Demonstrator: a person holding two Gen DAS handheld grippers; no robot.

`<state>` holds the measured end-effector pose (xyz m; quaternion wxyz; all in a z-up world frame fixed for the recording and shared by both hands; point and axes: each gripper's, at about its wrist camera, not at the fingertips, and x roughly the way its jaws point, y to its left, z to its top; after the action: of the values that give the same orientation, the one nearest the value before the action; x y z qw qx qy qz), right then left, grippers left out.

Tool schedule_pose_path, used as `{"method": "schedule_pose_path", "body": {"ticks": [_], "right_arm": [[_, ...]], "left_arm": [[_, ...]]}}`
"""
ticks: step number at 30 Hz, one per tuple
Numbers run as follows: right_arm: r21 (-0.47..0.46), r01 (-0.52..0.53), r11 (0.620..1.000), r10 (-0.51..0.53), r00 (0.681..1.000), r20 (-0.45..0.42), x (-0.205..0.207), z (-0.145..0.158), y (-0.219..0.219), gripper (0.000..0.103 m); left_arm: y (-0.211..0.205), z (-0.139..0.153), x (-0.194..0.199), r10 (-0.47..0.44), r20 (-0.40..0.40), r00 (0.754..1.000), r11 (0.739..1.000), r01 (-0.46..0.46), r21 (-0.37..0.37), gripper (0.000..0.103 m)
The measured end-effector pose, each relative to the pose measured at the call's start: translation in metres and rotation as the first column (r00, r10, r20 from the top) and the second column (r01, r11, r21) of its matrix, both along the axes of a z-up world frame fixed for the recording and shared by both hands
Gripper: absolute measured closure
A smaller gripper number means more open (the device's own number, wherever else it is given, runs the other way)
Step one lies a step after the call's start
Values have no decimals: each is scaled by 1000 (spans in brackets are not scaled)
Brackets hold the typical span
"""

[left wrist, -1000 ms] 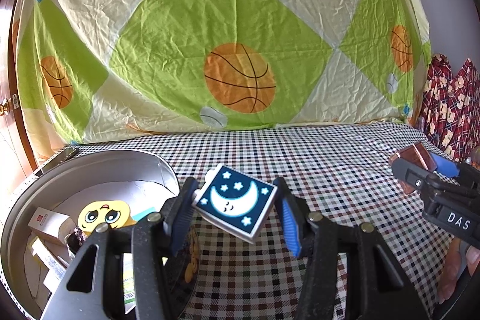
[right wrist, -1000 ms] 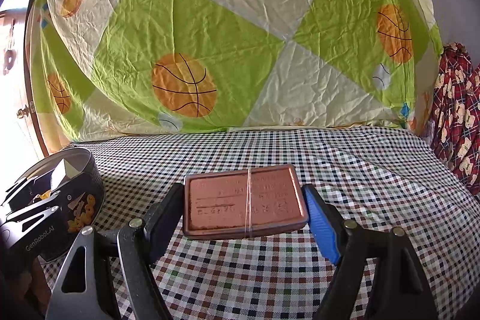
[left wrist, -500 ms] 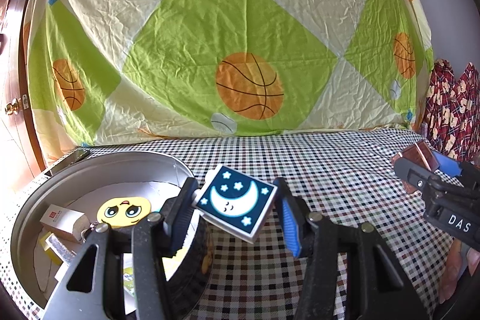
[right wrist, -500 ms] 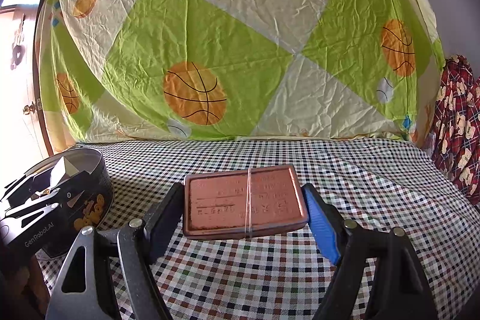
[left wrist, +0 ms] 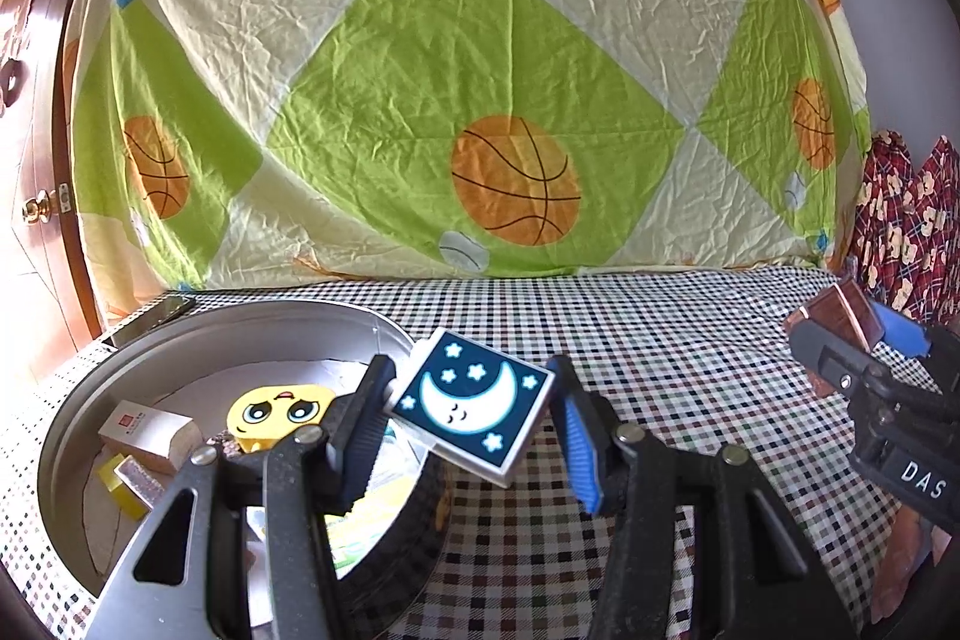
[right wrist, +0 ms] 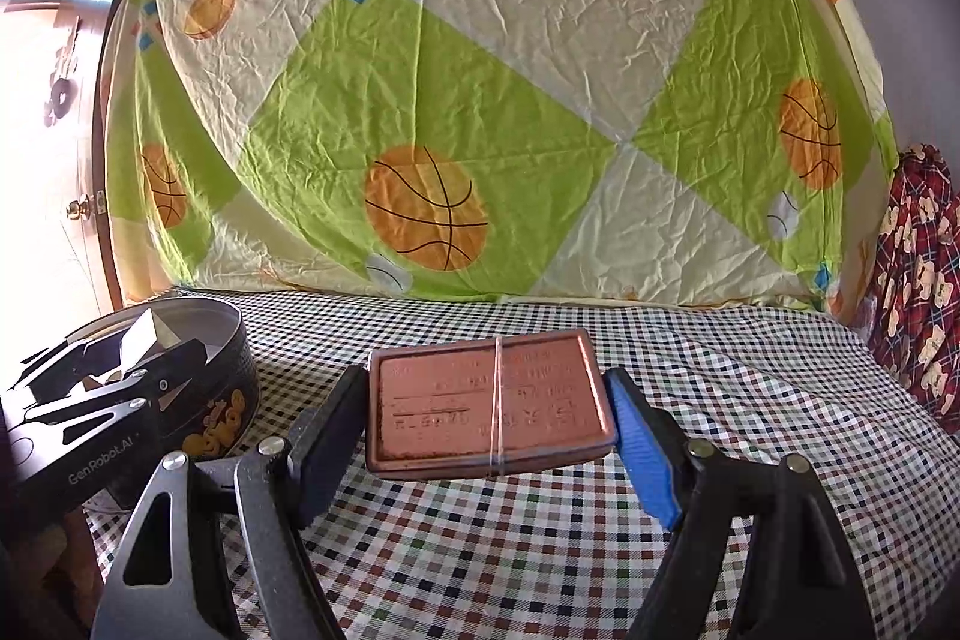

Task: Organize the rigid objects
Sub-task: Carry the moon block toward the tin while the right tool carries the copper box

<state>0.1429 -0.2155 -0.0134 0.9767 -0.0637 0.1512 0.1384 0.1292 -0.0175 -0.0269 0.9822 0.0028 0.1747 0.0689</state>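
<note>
Left gripper [left wrist: 471,415]: clamps moon tile [left wrist: 474,403], above tin [left wrist: 72,436] rim, tin at 9 o'clock. Right gripper [right wrist: 489,412]: clamps copper case [right wrist: 489,409], tin at 9 o'clock. Step: carrying to tin. Next: clear rim, release inside.
</note>
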Motion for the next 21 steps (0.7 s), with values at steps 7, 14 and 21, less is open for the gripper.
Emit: {"method": "schedule_pose_path", "body": {"ticks": [7,14,21], "right_arm": [[5,-4,1000,4,1000,-3,-1,-1,3,24],[20,-4,1000,5,1000,-8,-2,-1,9,24],[16,-34,999,34,999,-6,-7,-2,24,23]], "left_arm": [[7,0,-7,15,4,1000,1000,-15,-8,52],[12,1,-14,24,10,1000,1000,-24,-10,52],[19,1,-20,37,14,999,999,-36,-15,52]]}}
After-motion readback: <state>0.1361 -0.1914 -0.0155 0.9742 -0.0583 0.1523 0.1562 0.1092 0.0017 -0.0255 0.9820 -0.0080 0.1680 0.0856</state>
